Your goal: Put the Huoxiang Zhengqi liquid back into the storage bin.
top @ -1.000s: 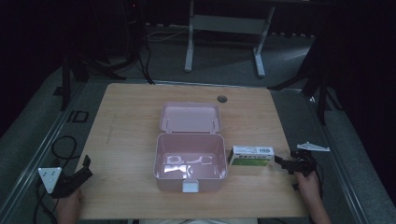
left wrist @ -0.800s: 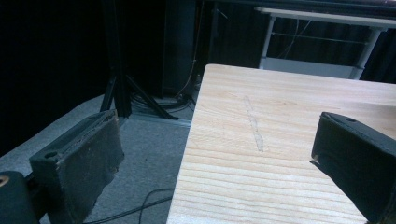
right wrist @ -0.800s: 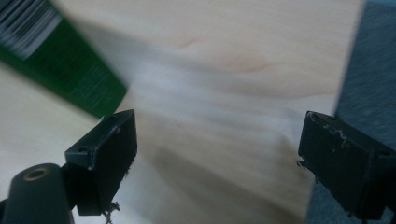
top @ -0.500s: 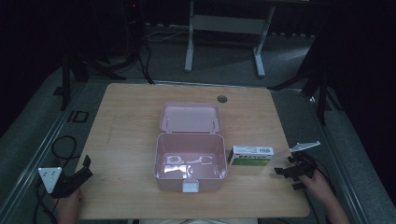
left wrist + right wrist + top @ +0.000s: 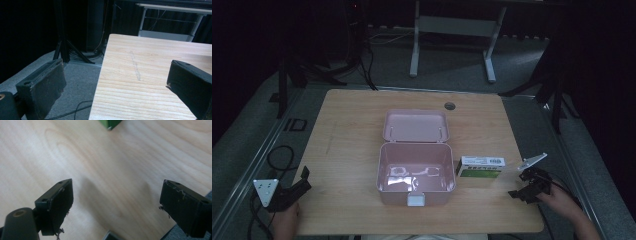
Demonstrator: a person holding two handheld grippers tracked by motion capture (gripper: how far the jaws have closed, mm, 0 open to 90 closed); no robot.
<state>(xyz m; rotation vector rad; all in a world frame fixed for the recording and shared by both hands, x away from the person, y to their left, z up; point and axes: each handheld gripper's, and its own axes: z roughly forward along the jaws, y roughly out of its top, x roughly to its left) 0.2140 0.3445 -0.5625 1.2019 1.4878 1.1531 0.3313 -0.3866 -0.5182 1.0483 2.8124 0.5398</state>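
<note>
- Just ahead of my right tongs (image 5: 523, 187) lies the green-and-white carton (image 5: 480, 167), flat on the table (image 5: 352, 130) and touching nothing of mine; a green corner of it (image 5: 110, 123) peeks in at the top of the right gripper view.
- Those right tongs gape wide over bare wood, with nothing between the jaws.
- Beyond the carton, farther from my right tongs, sits the pink box (image 5: 416, 172), its lid (image 5: 415, 125) thrown back, so the opening is, I judge, already taken care of.
- Inside the box I make out some pale shapes, too dim to name.
- My left tongs (image 5: 294, 187) hang at the table's near left corner, well apart from the box, and their jaws also stand wide and empty.
- As I read it, the job is to get the carton into the box, and that has barely begun: no grasp yet, no lift, no placing.
- Left to do, I reckon: close my right tongs on the carton, carry it over the box's near wall, set it down inside, and perhaps shut the lid.
</note>
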